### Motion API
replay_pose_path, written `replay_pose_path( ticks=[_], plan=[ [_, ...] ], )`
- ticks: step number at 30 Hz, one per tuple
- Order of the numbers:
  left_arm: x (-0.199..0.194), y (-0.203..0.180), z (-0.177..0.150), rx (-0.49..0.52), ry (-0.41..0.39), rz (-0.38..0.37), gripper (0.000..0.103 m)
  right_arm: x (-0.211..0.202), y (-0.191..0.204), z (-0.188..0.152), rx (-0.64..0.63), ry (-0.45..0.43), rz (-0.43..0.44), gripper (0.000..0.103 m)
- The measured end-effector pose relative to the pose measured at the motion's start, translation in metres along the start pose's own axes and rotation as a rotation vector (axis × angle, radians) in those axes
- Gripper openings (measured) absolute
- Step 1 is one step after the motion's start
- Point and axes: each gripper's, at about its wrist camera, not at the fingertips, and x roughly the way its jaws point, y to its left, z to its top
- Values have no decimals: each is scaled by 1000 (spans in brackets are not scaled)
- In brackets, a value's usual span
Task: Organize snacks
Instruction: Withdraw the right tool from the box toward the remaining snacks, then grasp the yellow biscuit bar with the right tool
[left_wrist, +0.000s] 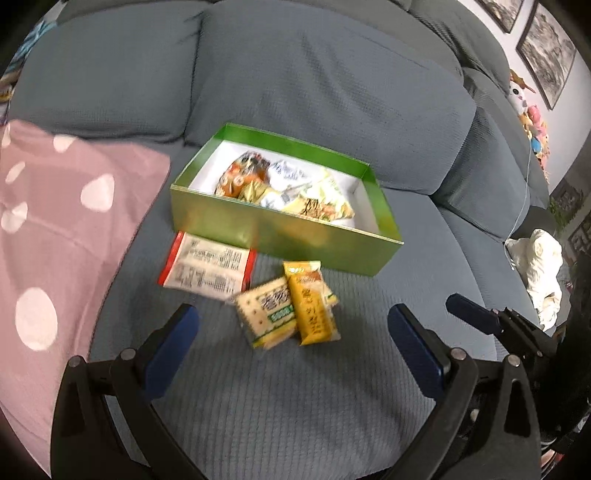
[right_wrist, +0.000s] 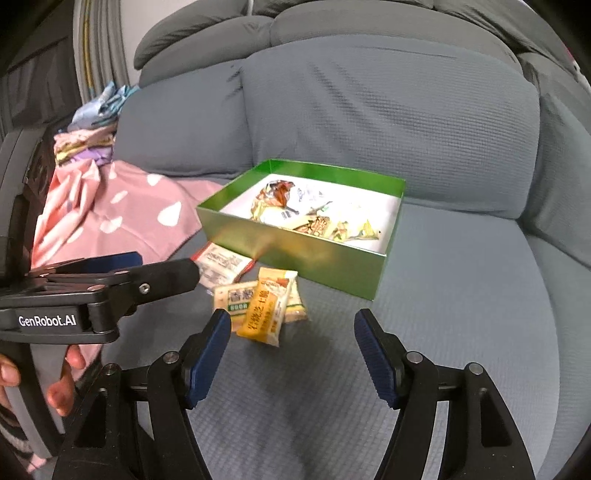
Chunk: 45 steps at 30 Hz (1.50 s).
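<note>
A green box with several snack packets inside sits on the sofa seat. In front of it lie a yellow packet, partly on a cream cracker packet, and a red-edged white packet to the left. My left gripper is open and empty, just in front of the loose packets. My right gripper is open and empty, near the yellow packet. The right gripper's fingers show at the right of the left wrist view.
A pink dotted blanket lies left of the box. The grey sofa backrest rises behind it. A white cloth and plush toys lie far right. The left gripper body reaches in at left.
</note>
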Motion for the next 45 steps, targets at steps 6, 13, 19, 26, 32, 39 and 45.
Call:
replay_pose_path(
  ticks=[6,13,19,26,32,39,45],
  plan=[
    [7,11,-9,-50,33,-34,102,7,1,-3,-5,18,6,70],
    [12,20,-25,-73,47,-118,102,17,-5,-11,35,45,57,70],
    [19,33,-42,-113,70,-189,101,39,-11,-29,91,117,127,70],
    [19,40,-43,-149,53,-248,94,54,-12,-41,120,136,198,70],
    [28,23,-32,-71,39,-260,83,60,-13,-39,124,97,246,70],
    [56,15,-19,-19,57,-241,69,75,-15,-33,124,89,268,63],
    [75,10,-9,35,82,-211,54,90,-14,-28,114,91,269,53]
  ],
)
